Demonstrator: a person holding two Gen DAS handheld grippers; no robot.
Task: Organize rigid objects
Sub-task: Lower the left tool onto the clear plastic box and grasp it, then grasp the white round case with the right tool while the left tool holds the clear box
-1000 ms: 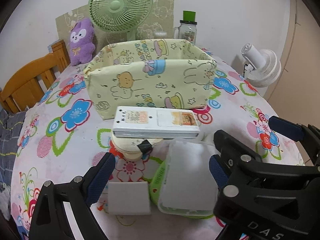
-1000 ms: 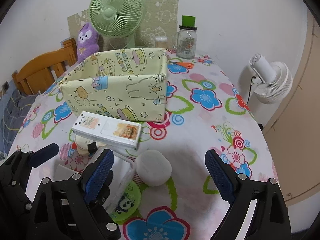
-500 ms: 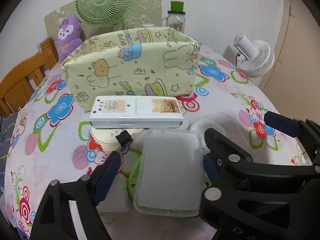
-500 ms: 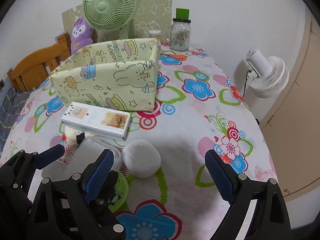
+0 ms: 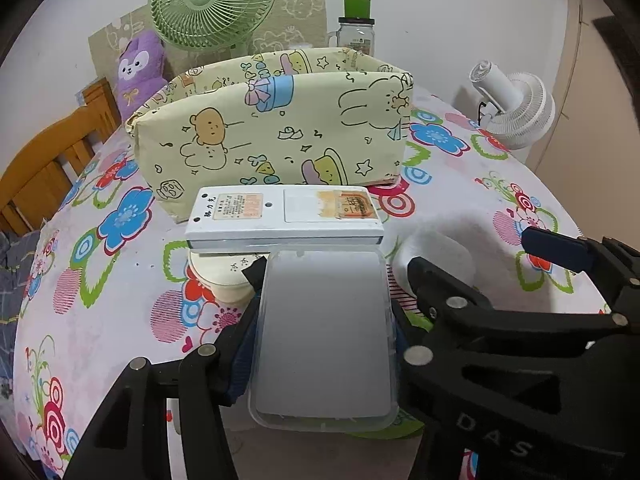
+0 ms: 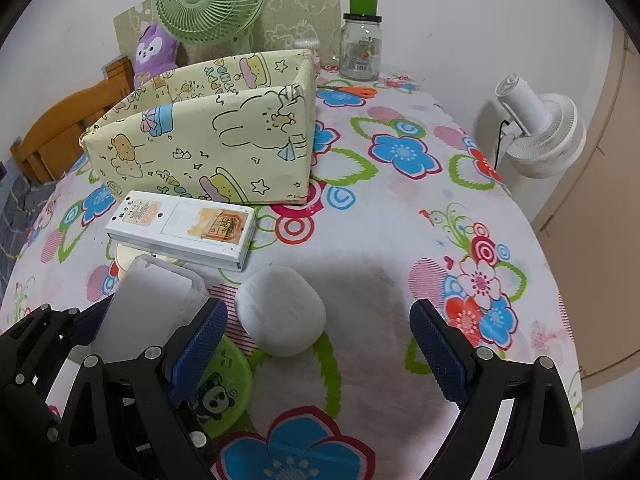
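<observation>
The clear plastic lidded box point(image 5: 324, 336) lies between the fingers of the left gripper point(image 5: 322, 344), which are closing on its long sides; whether the blue pads already press on it cannot be told. The box sits over a green disc point(image 6: 224, 384) on the counter point(image 5: 100, 320). Just beyond the left fingertips a white flat case point(image 5: 286, 216) rests on a cream round item point(image 5: 222, 280). Beyond that stands the yellow printed fabric bin point(image 5: 272, 128), open-topped. The right gripper point(image 6: 320, 356) has its fingers wide apart, clamped on nothing; a white rounded case point(image 6: 280, 310) lies between and just ahead of them, nearer the left finger. A green fan point(image 5: 212, 0), a purple plush point(image 5: 138, 68) and a jar point(image 6: 360, 44) stand behind the bin.
</observation>
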